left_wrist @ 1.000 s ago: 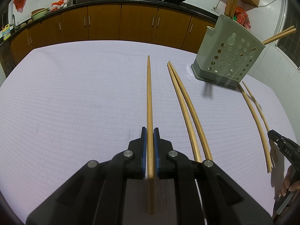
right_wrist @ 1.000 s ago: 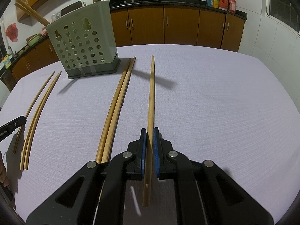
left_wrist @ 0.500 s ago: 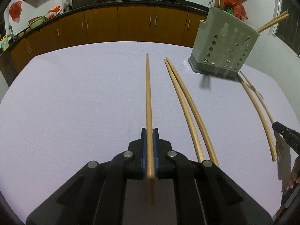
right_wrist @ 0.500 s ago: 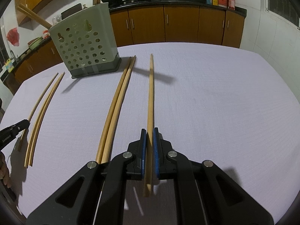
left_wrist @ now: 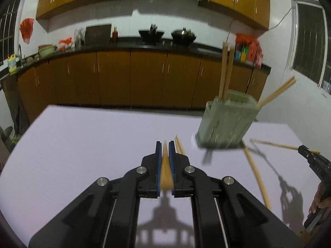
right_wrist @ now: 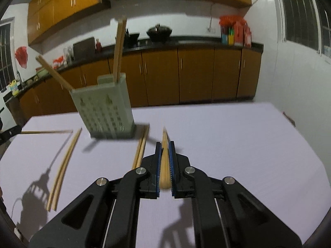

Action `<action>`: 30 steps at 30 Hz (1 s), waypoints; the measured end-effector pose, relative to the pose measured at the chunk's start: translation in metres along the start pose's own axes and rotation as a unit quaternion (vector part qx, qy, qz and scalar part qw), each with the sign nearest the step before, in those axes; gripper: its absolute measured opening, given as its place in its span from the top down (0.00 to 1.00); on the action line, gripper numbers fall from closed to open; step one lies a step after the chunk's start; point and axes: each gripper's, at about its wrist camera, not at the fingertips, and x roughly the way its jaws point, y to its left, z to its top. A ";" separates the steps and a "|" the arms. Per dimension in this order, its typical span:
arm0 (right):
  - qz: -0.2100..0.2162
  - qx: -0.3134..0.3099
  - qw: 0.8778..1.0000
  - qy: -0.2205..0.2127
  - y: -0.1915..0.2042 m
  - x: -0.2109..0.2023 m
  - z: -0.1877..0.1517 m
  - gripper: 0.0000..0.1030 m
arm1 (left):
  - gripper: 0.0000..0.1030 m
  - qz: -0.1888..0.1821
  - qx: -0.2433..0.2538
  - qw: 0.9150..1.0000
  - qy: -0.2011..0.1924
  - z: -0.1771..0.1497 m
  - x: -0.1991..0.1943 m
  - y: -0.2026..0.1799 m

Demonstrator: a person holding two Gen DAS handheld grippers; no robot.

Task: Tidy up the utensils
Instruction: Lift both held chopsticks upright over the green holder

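A pale lilac cloth covers the table (left_wrist: 82,144), which stands in a kitchen with brown cabinets (left_wrist: 128,78) under a dark counter and two black pots (left_wrist: 184,35) at 12 o'clock.

The left gripper (left_wrist: 164,144) is clamped on a wooden chopstick (left_wrist: 165,171), seen almost end-on between its blue pads. The right gripper (right_wrist: 164,144) likewise pinches a chopstick of its own (right_wrist: 165,165), which points toward 12 o'clock. Both sticks are light tan and blurred.

A grey-green perforated holder (left_wrist: 226,122) stands on the cloth at 2 o'clock in the left view, and at 11 o'clock (right_wrist: 105,115) in the right view. Chopsticks poke out of it: one pair nearly upright (right_wrist: 119,49), another leaning outward (right_wrist: 54,73).

Only the left view shows the right gripper from outside, at 3 o'clock, its chopstick stretching toward the holder, with fingers (left_wrist: 318,202) on the handle. That view also shows a loose pair (left_wrist: 256,175) lying at 4 o'clock and tips of another pair (left_wrist: 179,147) just beside the left gripper's right finger.

The right view shows those pairs more fully: one (right_wrist: 141,146) at 11 o'clock, its far end beside the holder's base, and one (right_wrist: 64,165) at 9 o'clock, flat on the cloth.
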 end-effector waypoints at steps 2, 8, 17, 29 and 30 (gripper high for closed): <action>-0.001 -0.001 1.000 -0.018 0.000 -0.006 0.011 0.93 | 0.92 0.001 0.005 1.000 -0.016 0.011 -0.006 0.000; 0.002 0.001 0.998 -0.057 0.000 -0.023 0.042 0.93 | 0.93 -0.013 0.008 0.999 -0.048 0.041 -0.026 -0.002; 0.082 0.014 0.989 -0.120 0.009 -0.072 0.095 0.93 | 0.93 -0.079 0.025 0.992 -0.099 0.085 -0.062 -0.033; 0.109 -0.012 0.971 -0.211 0.053 -0.064 0.142 0.93 | 0.93 -0.091 0.006 0.970 -0.223 0.160 -0.060 -0.097; 0.108 -0.014 0.972 -0.207 0.055 -0.056 0.141 0.93 | 0.93 -0.086 0.005 0.970 -0.227 0.161 -0.053 -0.100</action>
